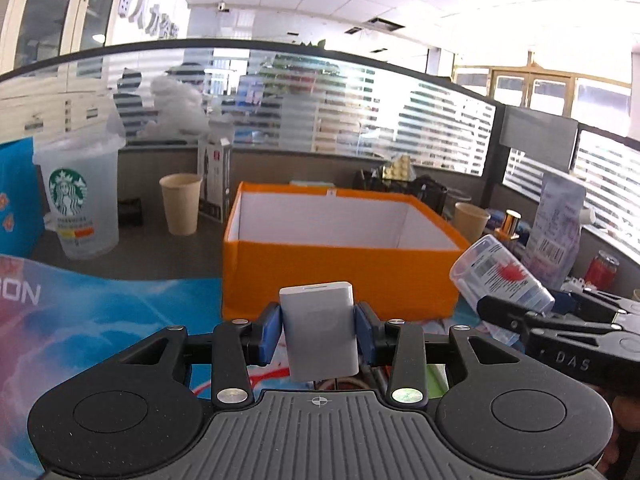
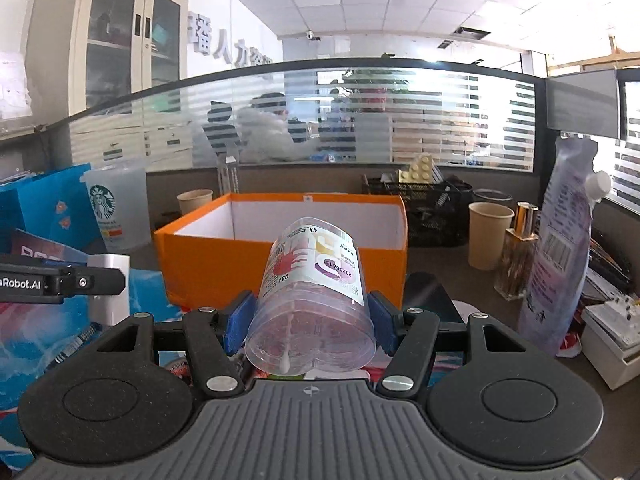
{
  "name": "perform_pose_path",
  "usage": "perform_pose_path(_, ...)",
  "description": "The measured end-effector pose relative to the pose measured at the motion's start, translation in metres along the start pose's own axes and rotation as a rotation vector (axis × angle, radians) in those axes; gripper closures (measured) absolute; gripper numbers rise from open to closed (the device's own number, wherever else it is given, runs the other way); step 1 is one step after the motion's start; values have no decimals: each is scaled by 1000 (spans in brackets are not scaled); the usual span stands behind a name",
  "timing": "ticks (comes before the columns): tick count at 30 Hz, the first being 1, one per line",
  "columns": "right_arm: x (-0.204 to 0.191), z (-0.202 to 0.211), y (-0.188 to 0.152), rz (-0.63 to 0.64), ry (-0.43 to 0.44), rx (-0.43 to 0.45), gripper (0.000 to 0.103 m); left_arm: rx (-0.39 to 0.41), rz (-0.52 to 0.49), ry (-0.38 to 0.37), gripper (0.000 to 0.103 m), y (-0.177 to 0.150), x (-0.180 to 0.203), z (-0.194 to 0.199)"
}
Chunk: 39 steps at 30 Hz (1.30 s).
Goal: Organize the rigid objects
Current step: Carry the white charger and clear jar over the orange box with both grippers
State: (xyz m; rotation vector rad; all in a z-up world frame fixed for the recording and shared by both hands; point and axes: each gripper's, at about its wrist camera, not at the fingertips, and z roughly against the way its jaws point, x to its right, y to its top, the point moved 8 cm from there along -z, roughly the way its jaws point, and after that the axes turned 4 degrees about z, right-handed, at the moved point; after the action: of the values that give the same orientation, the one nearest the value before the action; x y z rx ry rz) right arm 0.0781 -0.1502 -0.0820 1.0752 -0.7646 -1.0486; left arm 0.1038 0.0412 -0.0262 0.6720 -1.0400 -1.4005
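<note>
My left gripper is shut on a small grey rectangular block, held upright between the blue pads just in front of the orange box. My right gripper is shut on a clear plastic jar with a printed label, its mouth tilted toward the box. The same jar shows at the right of the left wrist view, and the grey block shows at the left of the right wrist view. The orange box has white inner walls; its floor is hidden from here.
A frosted Starbucks cup, a paper cup and a carton stand left of the box. Right of it are another paper cup, a perfume bottle, a refill pouch and a black basket. A glass partition backs the desk.
</note>
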Motion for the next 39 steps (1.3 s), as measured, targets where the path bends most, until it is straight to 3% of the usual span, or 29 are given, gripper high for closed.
perform_pose_path(17, -4, -23, 31, -2, 25, 45, 45, 62, 23, -8, 66, 40, 2, -14)
perform_pose_path(39, 3, -72, 83, 51, 23, 105, 45, 118, -10, -10, 65, 103, 13, -60)
